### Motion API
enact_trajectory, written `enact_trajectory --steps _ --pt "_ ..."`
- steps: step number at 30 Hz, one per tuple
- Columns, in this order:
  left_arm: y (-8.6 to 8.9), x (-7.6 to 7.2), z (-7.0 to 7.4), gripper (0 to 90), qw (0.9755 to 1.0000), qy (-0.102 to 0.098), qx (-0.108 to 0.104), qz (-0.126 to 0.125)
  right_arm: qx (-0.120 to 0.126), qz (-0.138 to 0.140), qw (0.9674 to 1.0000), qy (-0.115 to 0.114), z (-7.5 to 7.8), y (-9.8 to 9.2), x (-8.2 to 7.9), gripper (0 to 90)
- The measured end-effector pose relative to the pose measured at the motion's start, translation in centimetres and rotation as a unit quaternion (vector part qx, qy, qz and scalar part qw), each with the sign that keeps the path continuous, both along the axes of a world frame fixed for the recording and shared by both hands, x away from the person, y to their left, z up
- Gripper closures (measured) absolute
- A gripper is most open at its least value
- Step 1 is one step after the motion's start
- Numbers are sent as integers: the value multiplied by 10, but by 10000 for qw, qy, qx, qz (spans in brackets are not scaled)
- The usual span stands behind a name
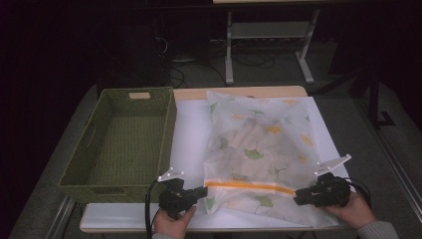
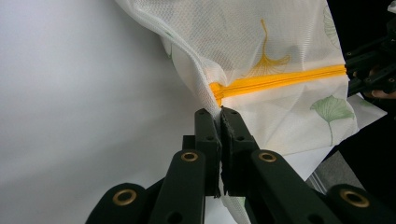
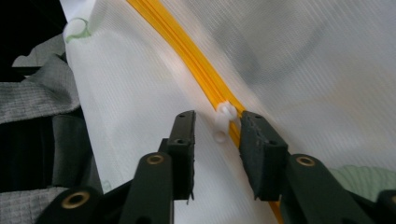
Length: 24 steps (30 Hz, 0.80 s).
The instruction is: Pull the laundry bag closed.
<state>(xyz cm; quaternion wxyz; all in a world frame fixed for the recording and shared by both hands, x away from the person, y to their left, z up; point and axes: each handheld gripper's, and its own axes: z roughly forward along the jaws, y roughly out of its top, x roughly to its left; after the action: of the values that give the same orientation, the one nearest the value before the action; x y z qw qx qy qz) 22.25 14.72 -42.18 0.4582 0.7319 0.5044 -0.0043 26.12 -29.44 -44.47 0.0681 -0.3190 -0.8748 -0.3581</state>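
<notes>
Near edge, left: left gripper (image 1: 203,191) jaws pressed together, pinching the left end of the mesh bag (image 1: 259,149) right at the start of the orange zipper (image 1: 249,186). The left gripper view confirms it: fabric clamped between the pads (image 2: 208,130), zipper (image 2: 280,79) running away from them toward the right gripper (image 2: 373,70).

Near edge, right: right gripper (image 1: 297,196) sits at the other end of the zipper. Jaws spread, not pinching anything. In the right gripper view the white zipper pull (image 3: 224,119) lies between the two jaws on the orange track (image 3: 187,51); whether either pad touches it, cannot tell.

Bag lies flat on the white table (image 1: 189,129), right of centre, running from the near edge to the far edge. White mesh with green and yellow ginkgo leaf print, zipper across its near end. Contents: pale shapes show through the mesh, cannot tell what they are.

Left of the bag: green woven basket (image 1: 169,124), rectangular, handle cutouts in the walls, tan label on the far wall. Its long side lies just beside the bag's left edge, with a strip of table between.
</notes>
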Motion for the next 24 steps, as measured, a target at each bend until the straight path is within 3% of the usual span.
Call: enact_trajectory --steps 3,6,7,9,10,19,24 --pt "0 0 0 870 10000 -3 -1 -8 -168 6 9998 -130 0 6 0 664" --pt "1 0 0 870 10000 -12 2 3 -449 -31 9984 -342 0 9 -1 791" --pt "1 0 0 870 10000 -13 -5 9 -448 -81 9984 -340 0 8 -1 794" --pt "2 0 0 870 10000 -19 10 18 -432 -129 9983 -368 0 6 -1 883" --pt "2 -1 0 870 10000 -22 6 27 -418 -158 9980 -443 1 4 -1 884" --pt "4 0 0 871 10000 -7 6 70 -327 -98 9989 -329 1 2 -2 898" --pt "9 0 -1 872 9998 -12 13 181 -338 -292 9987 -255 2 -11 -2 899"
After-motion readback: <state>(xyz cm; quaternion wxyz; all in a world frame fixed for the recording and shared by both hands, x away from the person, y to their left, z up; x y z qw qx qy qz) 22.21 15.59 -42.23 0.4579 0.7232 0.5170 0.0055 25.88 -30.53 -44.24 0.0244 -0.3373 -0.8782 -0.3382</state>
